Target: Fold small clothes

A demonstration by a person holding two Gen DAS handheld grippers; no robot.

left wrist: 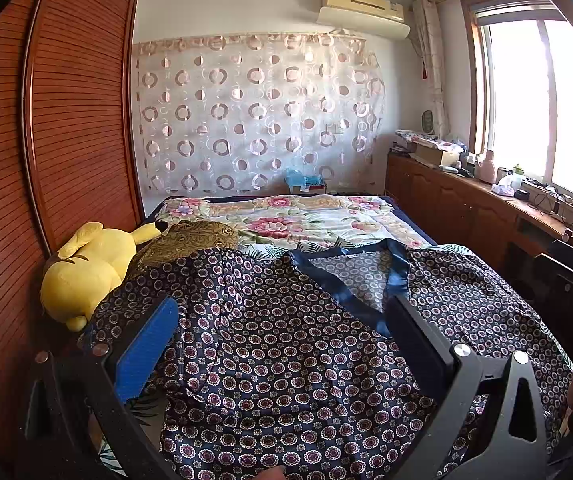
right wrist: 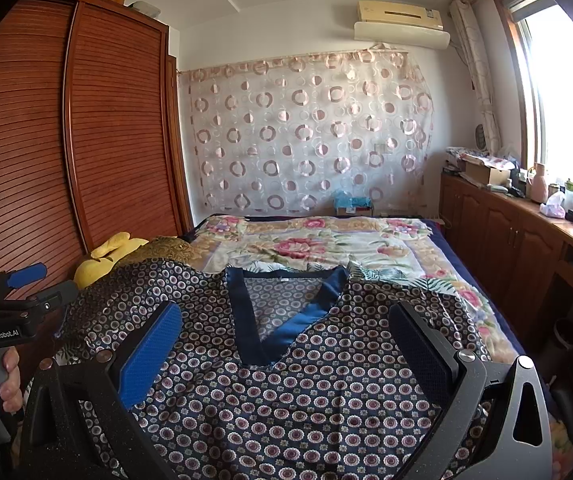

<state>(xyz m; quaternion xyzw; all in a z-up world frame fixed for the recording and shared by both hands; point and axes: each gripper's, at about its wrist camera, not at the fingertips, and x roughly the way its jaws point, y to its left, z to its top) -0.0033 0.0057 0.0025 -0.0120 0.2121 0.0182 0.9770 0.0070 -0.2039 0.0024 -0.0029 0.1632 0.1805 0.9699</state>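
- A dark navy top printed all over with small round flower medallions in purple, pink and white lies spread out on the bed, front side up, at the near end of the flowered bedspread.
- Its V-shaped neckline is edged with a plain, shiny blue band and points toward the near end of the bed; the inside of the back panel shows through the opening, with a small white label at the back of the neck.
- The fabric is rumpled, with soft creases across the chest.
- One shoulder rides up over the cushion near the yellow plush toy.
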